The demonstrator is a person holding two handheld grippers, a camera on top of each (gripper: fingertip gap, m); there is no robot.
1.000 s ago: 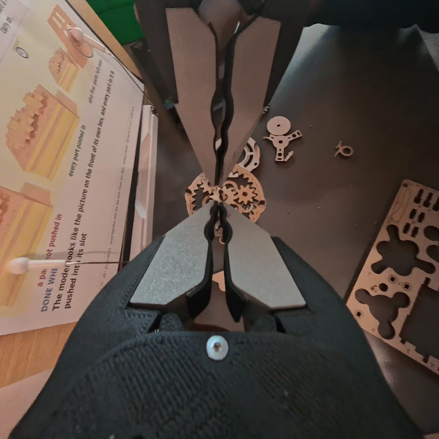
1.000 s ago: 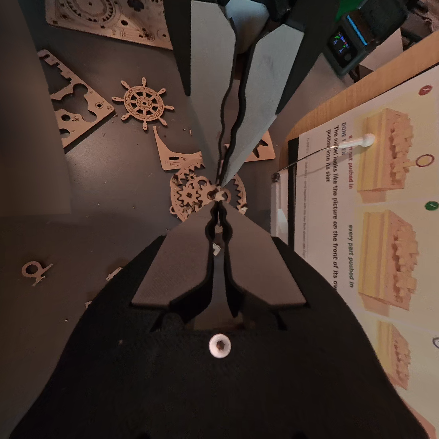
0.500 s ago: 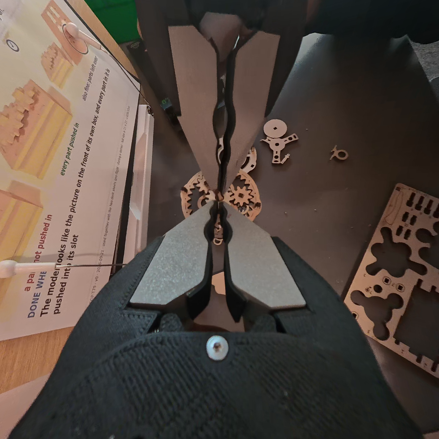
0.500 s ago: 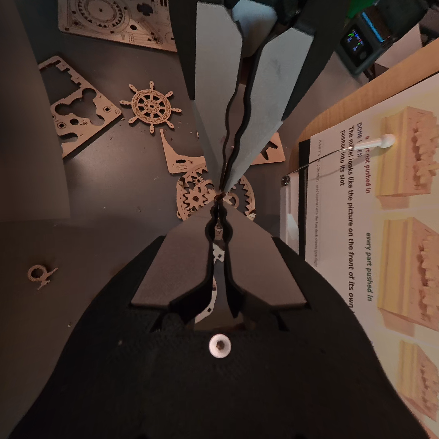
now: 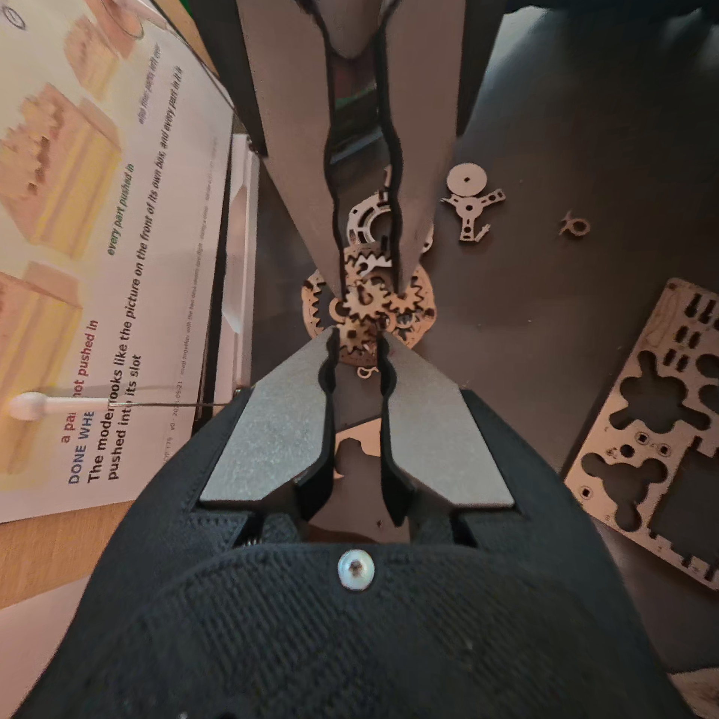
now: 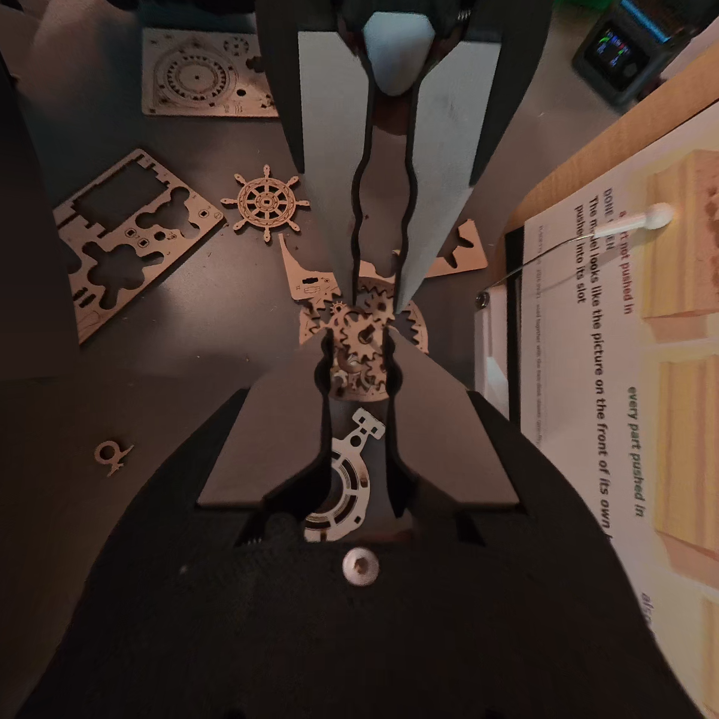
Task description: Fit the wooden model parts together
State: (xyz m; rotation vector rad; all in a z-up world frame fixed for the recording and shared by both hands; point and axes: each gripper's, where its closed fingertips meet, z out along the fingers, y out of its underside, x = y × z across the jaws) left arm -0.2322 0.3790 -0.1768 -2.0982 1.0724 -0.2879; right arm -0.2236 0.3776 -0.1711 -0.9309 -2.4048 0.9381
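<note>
Two tools, left (image 5: 357,339) and right (image 6: 358,337), both slightly parted, empty, over one gear assembly (image 5: 367,311).

Readable printed lines in black, red and green run along the instruction sheet (image 5: 116,233), at nine o'clock.

left gripper (image 5: 357,336), right gripper (image 6: 357,334), jaws parted

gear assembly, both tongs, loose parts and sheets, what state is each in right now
gear assembly: flat on the dark table, gears seated on it
left tongs: open, tips on either side of a gear
right tongs: open, straddling the gears
ship's wheel: loose, lying flat
punched sheet: flat, cutouts emptied
round-dial sheet: flat, parts mostly in place
small screen: lit
</note>
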